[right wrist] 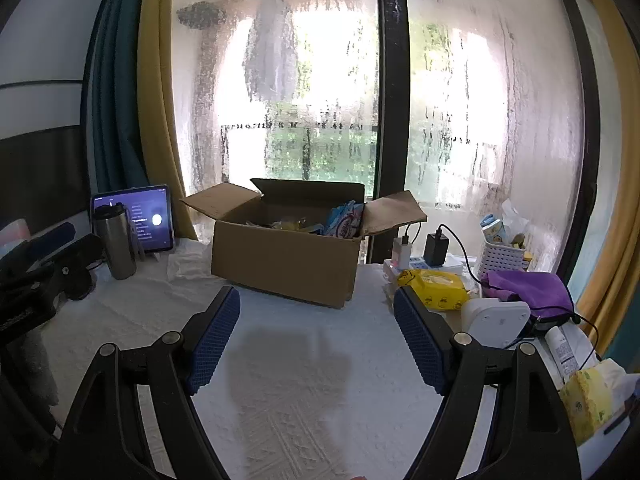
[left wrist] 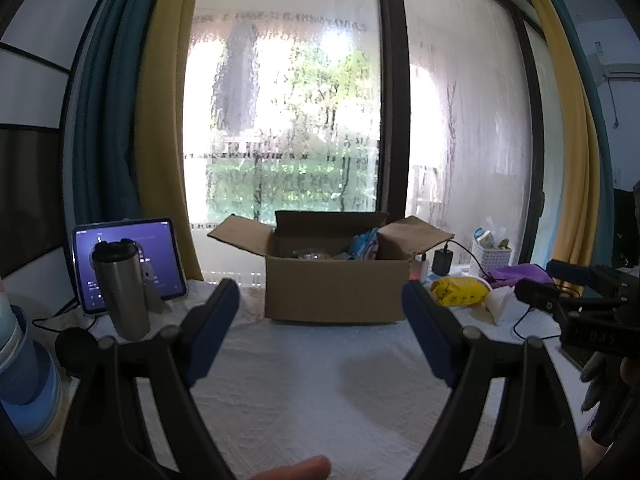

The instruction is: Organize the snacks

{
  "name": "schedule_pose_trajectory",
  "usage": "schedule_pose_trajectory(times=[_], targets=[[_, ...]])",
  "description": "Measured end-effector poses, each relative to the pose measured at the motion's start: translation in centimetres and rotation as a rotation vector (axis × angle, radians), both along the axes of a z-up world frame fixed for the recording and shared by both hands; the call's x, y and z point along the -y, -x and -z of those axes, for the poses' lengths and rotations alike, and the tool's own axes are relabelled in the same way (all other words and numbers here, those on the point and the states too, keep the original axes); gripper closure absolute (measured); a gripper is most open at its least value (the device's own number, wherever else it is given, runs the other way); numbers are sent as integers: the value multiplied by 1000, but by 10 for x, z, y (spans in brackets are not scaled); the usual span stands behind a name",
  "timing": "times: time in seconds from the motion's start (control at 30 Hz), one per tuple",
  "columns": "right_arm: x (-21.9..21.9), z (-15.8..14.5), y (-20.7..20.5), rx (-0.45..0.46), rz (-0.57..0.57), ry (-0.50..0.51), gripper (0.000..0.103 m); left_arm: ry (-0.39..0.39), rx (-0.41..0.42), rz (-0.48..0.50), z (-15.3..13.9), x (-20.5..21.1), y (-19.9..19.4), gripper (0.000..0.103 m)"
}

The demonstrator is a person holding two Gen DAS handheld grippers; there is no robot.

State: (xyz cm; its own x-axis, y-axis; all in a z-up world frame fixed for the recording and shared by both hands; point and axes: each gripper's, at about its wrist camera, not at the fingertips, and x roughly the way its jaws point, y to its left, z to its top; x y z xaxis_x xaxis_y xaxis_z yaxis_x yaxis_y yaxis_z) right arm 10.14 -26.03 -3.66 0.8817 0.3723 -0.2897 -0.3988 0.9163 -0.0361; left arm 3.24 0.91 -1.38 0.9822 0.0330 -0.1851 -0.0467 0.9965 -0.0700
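Observation:
An open cardboard box stands at the back of the white-covered table by the window. Snack packets lie inside it, among them a blue one. A yellow packet lies on the table to the right of the box. My left gripper hovers in front of the box, open, with nothing between its blue pads. My right gripper is also open and empty, short of the box and slightly to its right. A fingertip shows at the bottom edge of the left wrist view.
A lit tablet and a steel tumbler stand at the left, with stacked blue cups nearer. At the right are chargers with cables, a white basket, a purple cloth, a white device and tissues.

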Motion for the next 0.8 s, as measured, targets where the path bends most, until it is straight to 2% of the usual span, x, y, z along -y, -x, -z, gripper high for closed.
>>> schedule_pose_trajectory(times=[0.8], targets=[[2,3,-7,1,15,-12,21,-15,-10,15,1,6,-10,18]])
